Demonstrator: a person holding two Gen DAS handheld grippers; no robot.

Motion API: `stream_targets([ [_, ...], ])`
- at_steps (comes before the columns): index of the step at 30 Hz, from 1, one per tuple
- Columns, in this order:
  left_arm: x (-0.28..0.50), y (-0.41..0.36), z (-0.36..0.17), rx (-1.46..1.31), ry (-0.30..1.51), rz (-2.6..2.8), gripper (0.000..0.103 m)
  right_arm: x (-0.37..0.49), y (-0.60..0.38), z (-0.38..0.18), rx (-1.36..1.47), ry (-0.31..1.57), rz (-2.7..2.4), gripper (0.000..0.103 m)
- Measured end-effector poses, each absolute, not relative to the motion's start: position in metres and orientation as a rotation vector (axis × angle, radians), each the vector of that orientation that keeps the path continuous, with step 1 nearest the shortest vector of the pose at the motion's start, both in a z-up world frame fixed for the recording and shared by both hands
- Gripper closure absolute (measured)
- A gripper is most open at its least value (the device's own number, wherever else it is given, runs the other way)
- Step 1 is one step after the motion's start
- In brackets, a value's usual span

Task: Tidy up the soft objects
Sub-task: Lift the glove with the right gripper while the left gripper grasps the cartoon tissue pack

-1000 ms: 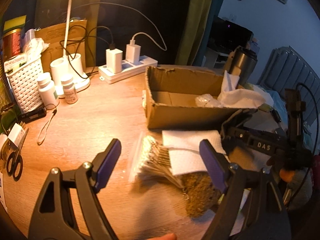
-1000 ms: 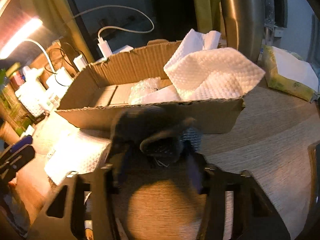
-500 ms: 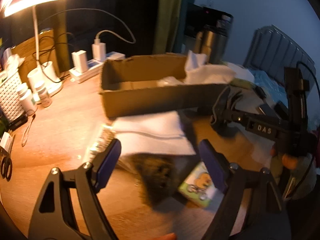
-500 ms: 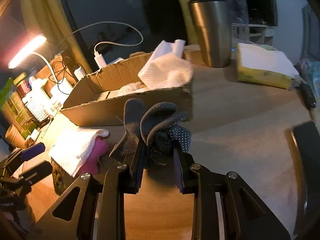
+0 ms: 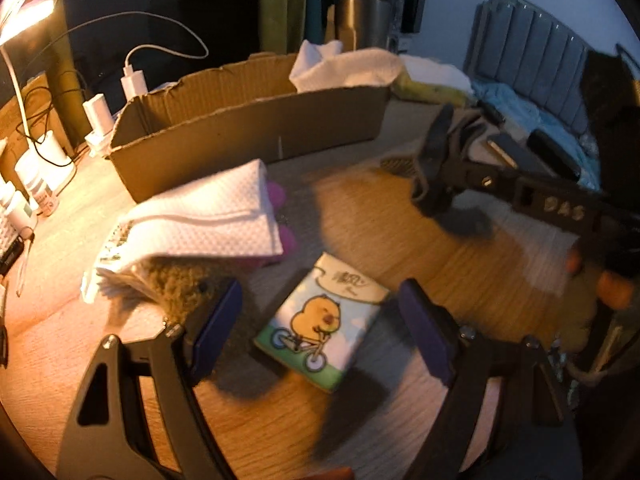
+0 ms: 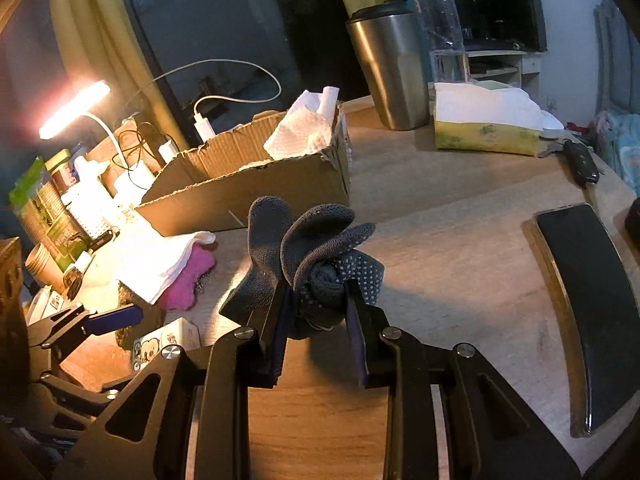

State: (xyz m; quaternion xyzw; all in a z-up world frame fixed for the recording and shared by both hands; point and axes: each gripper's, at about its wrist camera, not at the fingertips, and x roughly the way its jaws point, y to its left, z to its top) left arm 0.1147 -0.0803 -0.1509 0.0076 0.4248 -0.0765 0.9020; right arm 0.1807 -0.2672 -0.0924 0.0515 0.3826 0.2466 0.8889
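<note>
My right gripper (image 6: pixel 318 312) is shut on a dark grey dotted glove (image 6: pixel 316 248), held just above the wooden table; this gripper also shows in the left wrist view (image 5: pixel 436 176). My left gripper (image 5: pixel 320 320) is open, its fingers on either side of a tissue pack with a yellow chick print (image 5: pixel 324 320) lying on the table. A cardboard box (image 5: pixel 248 128) with white paper towel (image 5: pixel 344 66) in it stands behind. A folded white towel (image 5: pixel 200 220) lies over a pink soft item (image 5: pixel 280 216) and an olive fuzzy item (image 5: pixel 180 284).
A steel tumbler (image 6: pixel 388 68), a plastic bottle (image 6: pixel 440 28) and a yellow tissue box (image 6: pixel 484 124) stand at the back. A phone (image 6: pixel 580 300) lies at the right. A lamp (image 6: pixel 72 108), chargers, bottles and a white basket crowd the left side.
My right gripper has closed on the grey glove and lifted it slightly. My left gripper has swung right and moved over the chick tissue pack.
</note>
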Motion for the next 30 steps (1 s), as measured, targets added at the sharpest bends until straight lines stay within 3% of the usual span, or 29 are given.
stream_targets([
  [13, 0.119, -0.103, -0.17, 0.1, 0.926, -0.187, 0.022, 0.177, -0.271, -0.088, 0.114, 0.766, 0.559, 0.075],
  [15, 0.119, -0.105, -0.172, 0.099, 0.929, -0.204, 0.03, 0.176, -0.271, -0.088, 0.115, 0.762, 0.562, 0.075],
  [17, 0.118, -0.107, -0.171, 0.105, 0.924, -0.211, 0.046, 0.177, -0.272, -0.087, 0.116, 0.759, 0.562, 0.075],
  [20, 0.118, -0.11, -0.17, 0.116, 0.915, -0.213, 0.055, 0.177, -0.273, -0.087, 0.118, 0.758, 0.56, 0.075],
  [30, 0.112, -0.116, -0.161, 0.138, 0.872, -0.257, 0.055, 0.178, -0.274, -0.083, 0.112, 0.742, 0.564, 0.075],
])
